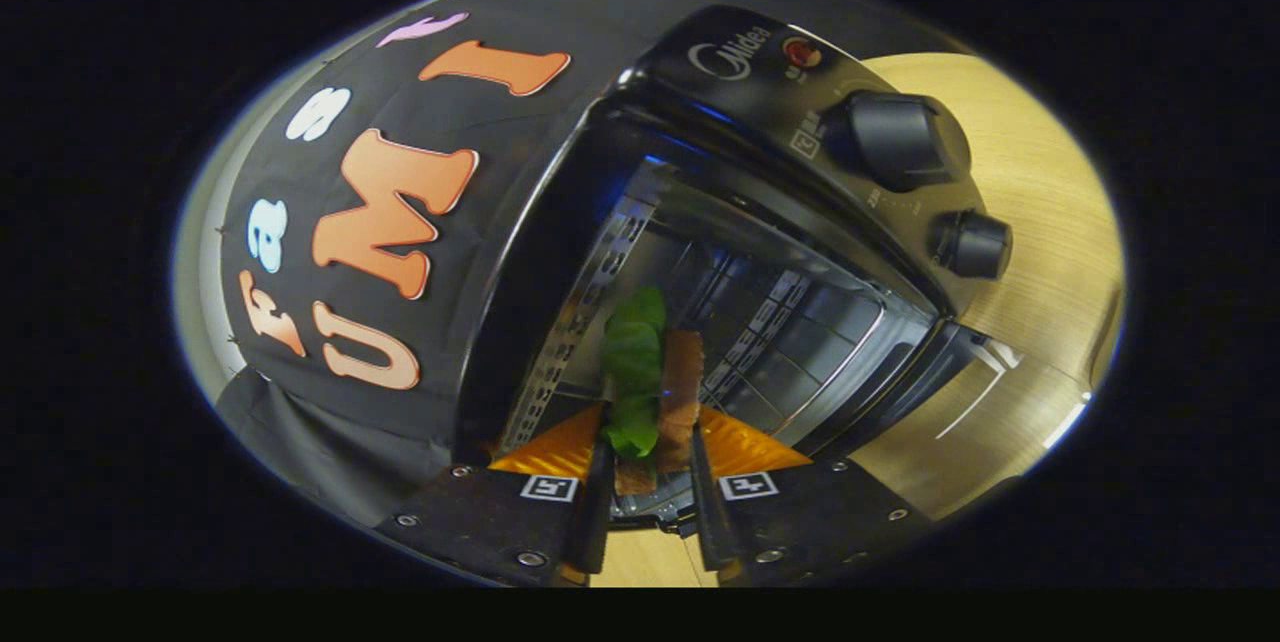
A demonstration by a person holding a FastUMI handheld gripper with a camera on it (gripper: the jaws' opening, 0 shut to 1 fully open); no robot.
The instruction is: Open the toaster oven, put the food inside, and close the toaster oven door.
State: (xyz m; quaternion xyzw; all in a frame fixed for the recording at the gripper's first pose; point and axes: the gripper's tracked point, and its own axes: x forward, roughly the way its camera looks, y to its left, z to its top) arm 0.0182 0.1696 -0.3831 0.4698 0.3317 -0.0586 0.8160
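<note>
Presently, gripper view, strongly rolled so the scene sits tilted. Tongs (648, 467) are clamped on the food (650, 387), both fingers (598, 502) pressing its sides: a stack with a green leaf layer beside a brown bread-like layer, standing on edge between them and reaching forward past the fingertips.

Toaster oven (720, 222) is directly ahead, door (985, 392) dropped open; its glass panel lies out toward the wooden tabletop (1040, 182). Cavity mouth is open; the leading end of the food sits at or just past the opening, exact depth cannot be told. Wire rack (790, 342) shows inside, beyond and beside the food. A perforated metal side wall (580, 312) runs close along the leaf side; clearance there looks tighter than on the rack side, where open room remains.

Control panel carries two knobs: larger knob (895, 137) and smaller knob (972, 244), both well apart from the fingers. Bare tabletop lies beyond the door edge.
</note>
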